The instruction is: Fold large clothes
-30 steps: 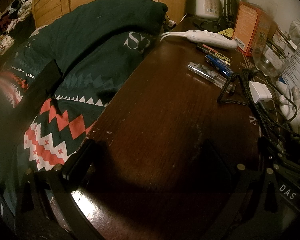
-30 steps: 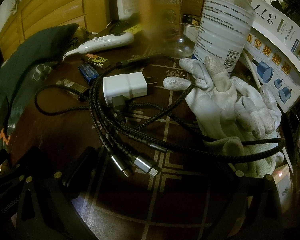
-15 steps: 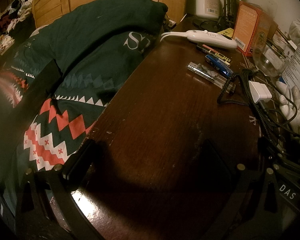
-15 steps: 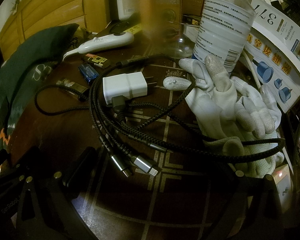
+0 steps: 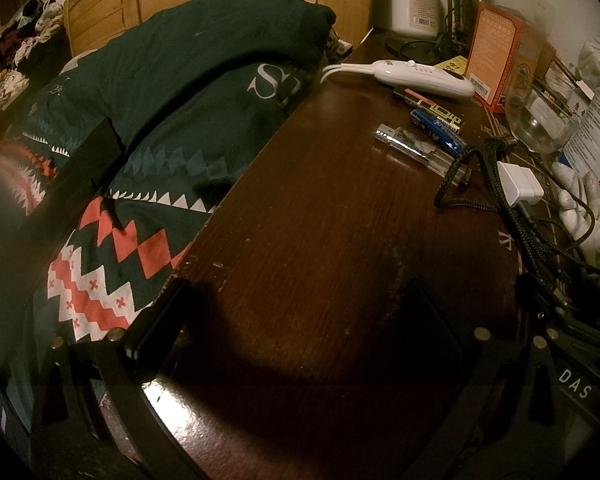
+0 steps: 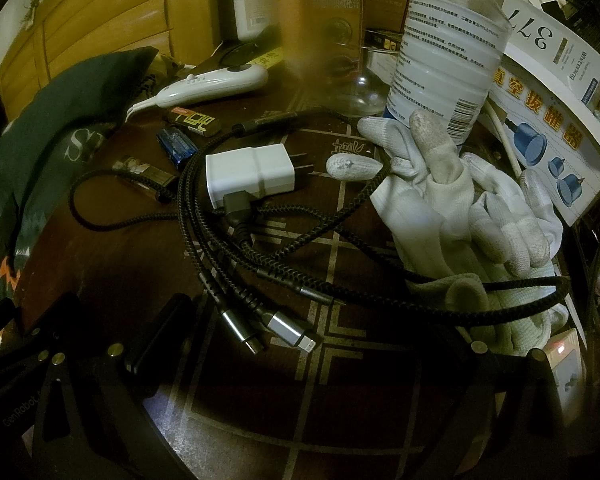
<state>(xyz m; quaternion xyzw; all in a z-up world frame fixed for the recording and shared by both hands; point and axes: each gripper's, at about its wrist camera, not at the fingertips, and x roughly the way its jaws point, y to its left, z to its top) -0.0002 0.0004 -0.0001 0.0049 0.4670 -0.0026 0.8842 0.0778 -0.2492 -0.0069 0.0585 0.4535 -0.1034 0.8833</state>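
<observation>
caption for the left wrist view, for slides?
Open left gripper above bare dark wooden table; dark green patterned garment lies unfolded beside it.

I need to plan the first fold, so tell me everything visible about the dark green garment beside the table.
The dark green fabric garment lies bunched and unfolded beside the dark wooden table, its edge against the tabletop's left side. White letters, teal and white triangle rows and a red-and-white zigzag band show. Neither gripper touches it.

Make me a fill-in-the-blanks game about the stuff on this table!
1. The white charger has a ____ cable plugged into it.
2. The gloves lying by the bottle are ____.
3. Both grippers, left and right, are ____ and hold nothing.

Missing words: black; white; open
</observation>
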